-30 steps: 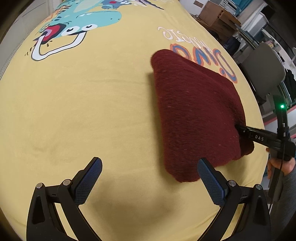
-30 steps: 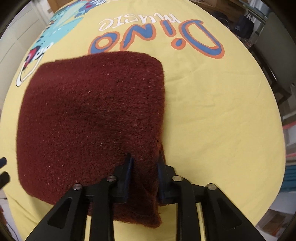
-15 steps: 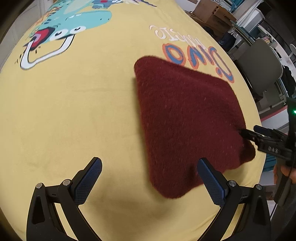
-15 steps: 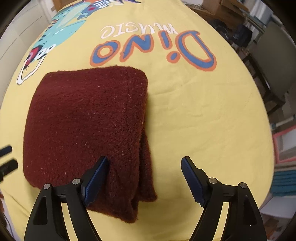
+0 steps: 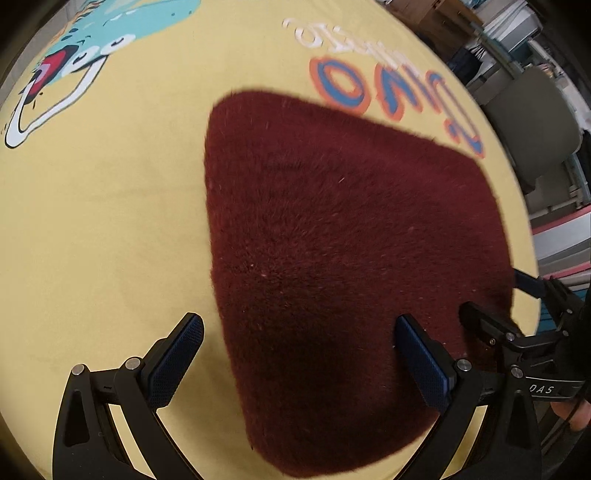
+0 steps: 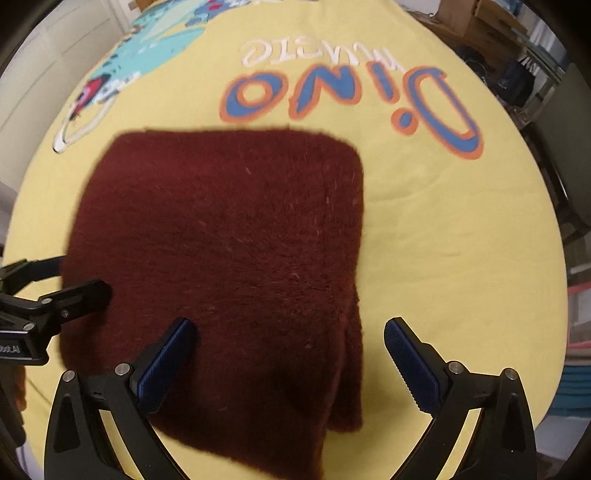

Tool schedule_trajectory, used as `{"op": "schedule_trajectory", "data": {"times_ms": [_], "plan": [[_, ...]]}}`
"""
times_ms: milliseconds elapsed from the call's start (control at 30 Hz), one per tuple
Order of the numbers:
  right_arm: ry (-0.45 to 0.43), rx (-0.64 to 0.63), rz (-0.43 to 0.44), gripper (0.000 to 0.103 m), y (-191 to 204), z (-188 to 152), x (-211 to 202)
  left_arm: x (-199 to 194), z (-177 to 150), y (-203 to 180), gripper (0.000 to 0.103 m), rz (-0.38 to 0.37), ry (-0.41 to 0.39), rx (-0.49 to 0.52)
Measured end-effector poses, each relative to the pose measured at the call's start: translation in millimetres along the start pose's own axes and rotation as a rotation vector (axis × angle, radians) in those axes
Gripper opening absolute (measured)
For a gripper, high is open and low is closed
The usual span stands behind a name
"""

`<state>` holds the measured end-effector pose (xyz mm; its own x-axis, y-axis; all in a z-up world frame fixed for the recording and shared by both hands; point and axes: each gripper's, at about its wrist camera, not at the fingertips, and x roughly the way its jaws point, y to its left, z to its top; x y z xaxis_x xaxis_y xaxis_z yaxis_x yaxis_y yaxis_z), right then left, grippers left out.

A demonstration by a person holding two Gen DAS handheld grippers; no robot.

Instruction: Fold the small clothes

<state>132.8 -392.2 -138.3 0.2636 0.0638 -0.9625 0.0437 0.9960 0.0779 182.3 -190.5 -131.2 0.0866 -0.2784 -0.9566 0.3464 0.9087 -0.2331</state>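
A folded dark red fleece garment (image 5: pixel 343 236) lies flat on the yellow printed cloth (image 5: pixel 92 221); it also shows in the right wrist view (image 6: pixel 229 240). My left gripper (image 5: pixel 301 354) is open, its fingers spread over the garment's near left corner. My right gripper (image 6: pixel 290 354) is open over the garment's near right corner, where a folded layer edge hangs down. In the left wrist view the right gripper (image 5: pixel 491 299) sits open at the garment's right edge. In the right wrist view the left gripper (image 6: pixel 66 280) sits at its left edge.
The yellow cloth (image 6: pixel 461 221) carries a blue and orange "Dino" print (image 6: pixel 351 92) and a teal dinosaur drawing (image 5: pixel 74 66) beyond the garment. A grey chair (image 5: pixel 535 118) and cardboard boxes (image 6: pixel 491 18) stand past the table's far right edge.
My right gripper opened and let go of the garment's edge, then stayed over it. My left gripper moved right and closer over the garment's near corner. The garment now lies folded flat.
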Motion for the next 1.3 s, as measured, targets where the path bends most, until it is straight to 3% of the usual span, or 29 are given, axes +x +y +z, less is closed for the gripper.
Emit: {"op": "schedule_trajectory", "data": {"times_ms": [100,200,400,467,500,600,667,733,867,967,1133,1300], "plan": [[-0.004,-0.024,0.019,0.103,-4.6,-7.1,15.0,17.8,-3.7,5.0,0.102,-0.027,0.021,-0.032],[-0.007,0.018,0.095,0.103,-17.3,-10.0,26.6,27.2,-6.0,6.9,0.103,-0.036,0.002,-0.044],[-0.017,0.074,0.201,0.102,-29.9,-13.6,39.0,30.3,-8.9,-4.3,0.103,0.007,-0.044,0.030],[0.005,0.123,0.239,0.102,-35.1,-13.9,44.4,32.8,-8.2,-6.5,0.100,0.005,-0.047,0.043],[0.019,0.147,0.260,0.102,-37.9,-14.1,47.6,33.8,-7.7,-6.7,0.093,-0.008,-0.046,0.042],[0.029,0.179,0.306,0.094,-39.5,-14.5,48.3,34.0,-5.7,-9.7,0.084,-0.019,-0.049,0.056],[0.025,0.179,0.338,0.074,-36.3,-14.0,43.1,34.2,-5.4,-9.8,0.075,-0.036,-0.044,0.066],[0.016,0.148,0.329,0.065,-29.3,-12.8,36.4,31.7,-4.1,-8.8,0.063,-0.055,-0.041,0.064],[0.005,0.156,0.321,0.049,-24.6,-13.5,25.0,23.5,-3.3,-15.1,0.052,-0.054,-0.052,0.108],[-0.028,0.154,0.305,0.044,-18.9,-14.0,7.1,6.0,2.4,-16.3,0.046,-0.079,-0.064,0.123],[-0.118,0.141,0.300,0.043,-10.3,-8.5,-36.3,-38.9,8.1,-18.6,0.045,-0.087,-0.148,0.175],[-0.187,0.106,0.312,0.043,16.1,2.6,-70.3,-76.3,3.2,3.9,0.045,-0.075,-0.216,0.181]]}}
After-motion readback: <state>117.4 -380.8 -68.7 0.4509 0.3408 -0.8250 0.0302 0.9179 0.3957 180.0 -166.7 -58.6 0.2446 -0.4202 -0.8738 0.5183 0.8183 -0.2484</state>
